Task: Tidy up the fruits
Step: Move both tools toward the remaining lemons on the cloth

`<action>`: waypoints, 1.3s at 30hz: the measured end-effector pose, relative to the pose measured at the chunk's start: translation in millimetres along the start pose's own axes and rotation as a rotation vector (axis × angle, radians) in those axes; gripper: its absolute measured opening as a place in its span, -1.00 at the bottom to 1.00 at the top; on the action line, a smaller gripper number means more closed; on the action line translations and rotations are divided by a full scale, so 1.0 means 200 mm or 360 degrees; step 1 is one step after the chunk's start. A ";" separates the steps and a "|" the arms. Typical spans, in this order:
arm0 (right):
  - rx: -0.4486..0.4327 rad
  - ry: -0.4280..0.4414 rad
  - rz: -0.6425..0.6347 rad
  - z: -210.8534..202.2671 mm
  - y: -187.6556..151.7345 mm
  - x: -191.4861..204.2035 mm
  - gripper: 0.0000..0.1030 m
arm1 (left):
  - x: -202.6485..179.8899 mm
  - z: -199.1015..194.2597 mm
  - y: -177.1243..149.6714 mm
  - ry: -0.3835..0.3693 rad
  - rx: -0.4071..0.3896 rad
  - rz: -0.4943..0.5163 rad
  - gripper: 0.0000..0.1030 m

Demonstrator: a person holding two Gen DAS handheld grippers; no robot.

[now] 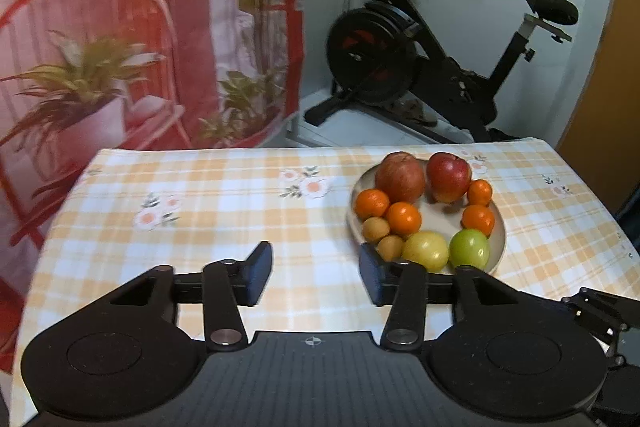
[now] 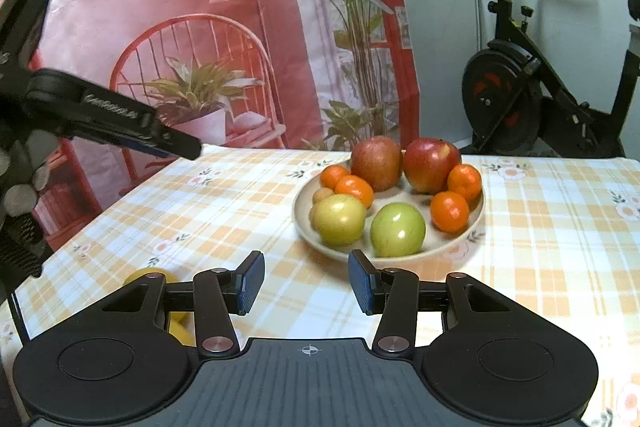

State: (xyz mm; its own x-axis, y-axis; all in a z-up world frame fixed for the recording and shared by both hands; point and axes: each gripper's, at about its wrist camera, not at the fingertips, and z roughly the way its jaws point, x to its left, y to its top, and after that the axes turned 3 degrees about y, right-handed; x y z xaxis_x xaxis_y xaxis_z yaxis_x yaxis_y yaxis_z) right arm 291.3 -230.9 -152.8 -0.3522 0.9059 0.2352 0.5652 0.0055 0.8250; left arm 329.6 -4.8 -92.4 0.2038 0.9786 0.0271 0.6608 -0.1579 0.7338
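1. A cream plate [image 2: 472,239] sits on a table under a yellow checked tablecloth [image 2: 248,211], toward the table's far right as seen from the left wrist.
2. On the plate, two red apples [image 2: 377,163] stand side by side at twelve o'clock, touching or nearly so.
3. Four mandarins [image 2: 449,211] are split in pairs: two at about ten o'clock and two at about three o'clock, beside the right-hand apple.
4. A yellow-green apple [image 2: 340,219] lies at about seven o'clock and a green apple [image 2: 397,230] at about six o'clock, just beside each other.
5. Two small brown fruits [image 1: 376,229] are tucked against the plate's rim at nine o'clock, half hidden behind the yellow-green apple in the right wrist view.
6. A yellow fruit [image 2: 148,274] lies on the cloth off the plate, at about eight o'clock from it, mostly hidden under the right gripper's body.
7. The left gripper [image 1: 316,277] has its jaws parted with nothing between them, only cloth showing in the gap.
8. The right gripper [image 2: 306,281] likewise stands with jaws apart and empty, pointing at the plate's near rim.
9. An exercise bike [image 1: 420,55] stands beyond the table, next to a printed red backdrop [image 1: 120,7].
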 end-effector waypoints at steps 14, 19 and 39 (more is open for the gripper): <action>0.0107 0.0046 -0.0061 -0.09 -0.08 0.22 -0.16 | 0.04 -0.21 -0.23 0.0106 -0.0015 -0.0045 0.17; 0.0163 0.0073 -0.0148 -0.07 -0.12 0.32 -0.16 | 0.07 -0.22 -0.31 0.0093 0.0016 -0.0109 0.17; 0.0241 0.0111 -0.0182 -0.08 -0.17 0.40 -0.15 | 0.12 -0.22 -0.45 0.0074 0.0085 -0.0209 0.17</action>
State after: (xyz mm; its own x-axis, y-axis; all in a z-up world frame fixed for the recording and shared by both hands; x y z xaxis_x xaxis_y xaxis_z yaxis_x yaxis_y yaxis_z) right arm 232.4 -165.0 -154.2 -0.4683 0.8643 0.1837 0.6225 0.1752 0.7628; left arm 242.4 38.6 -128.0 0.0803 0.9962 -0.0343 0.7175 -0.0339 0.6958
